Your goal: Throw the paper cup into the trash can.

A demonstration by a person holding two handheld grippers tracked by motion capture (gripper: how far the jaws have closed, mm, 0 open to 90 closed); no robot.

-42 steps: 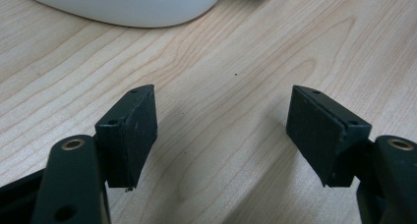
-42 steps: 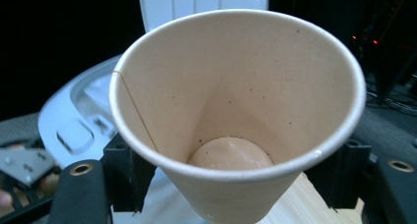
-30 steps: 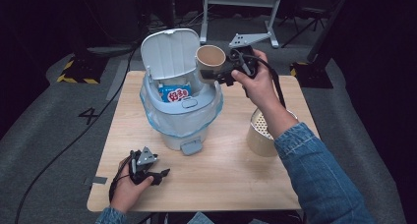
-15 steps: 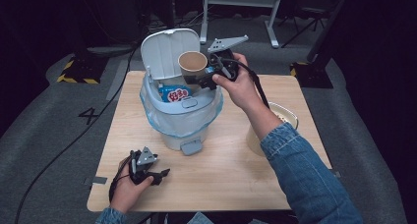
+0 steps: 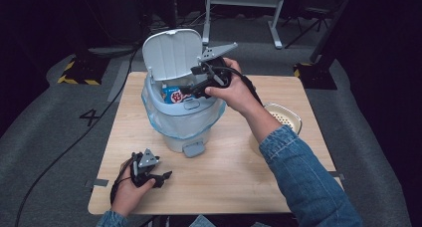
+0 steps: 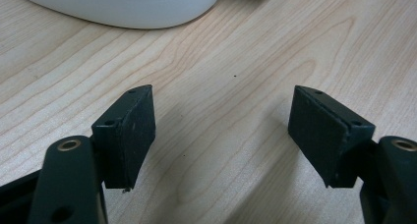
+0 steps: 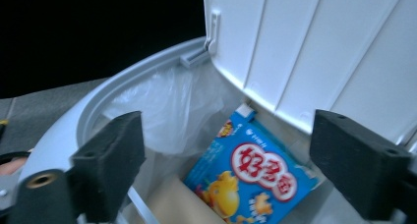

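- Nearest, at the front left of the tabletop [image 5: 234, 187]: left gripper [image 5: 158, 177] held in a hand, lying low on the wood, jaws spread wide with nothing between them.
- Seen along those jaws in the left gripper view: bare pale wood grain between the pads, and the white rounded base of the bin [image 6: 123, 8] beyond.
- Further in, mid-tabletop: white pedal bin [image 5: 181, 122] with a grey foot pedal [image 5: 193, 149] at its front and a clear liner bag [image 5: 164, 116] folded over the rim.
- Lid [image 5: 171, 55] tipped up and back, ribbed underside facing forward.
- Over the open mouth of the bin: right gripper [image 5: 191, 90], held in a hand on a denim-sleeved arm reaching in from the right, jaws parted wide and gripping nothing.
- Down inside, in the right gripper view: blue snack box [image 7: 253, 177] with a red-and-white logo, lying tilted against the liner below the raised lid [image 7: 314, 52], between the two jaws as seen from above; a tan surface [image 7: 172, 204] just beside its lower corner, not clear enough to identify.
- To the right of the arm, on the tabletop: a cream container [image 5: 284, 118] with a perforated inside, well apart from the bin.
- Farthest: dark floor and a grey stand [image 5: 244, 3] beyond the tabletop.
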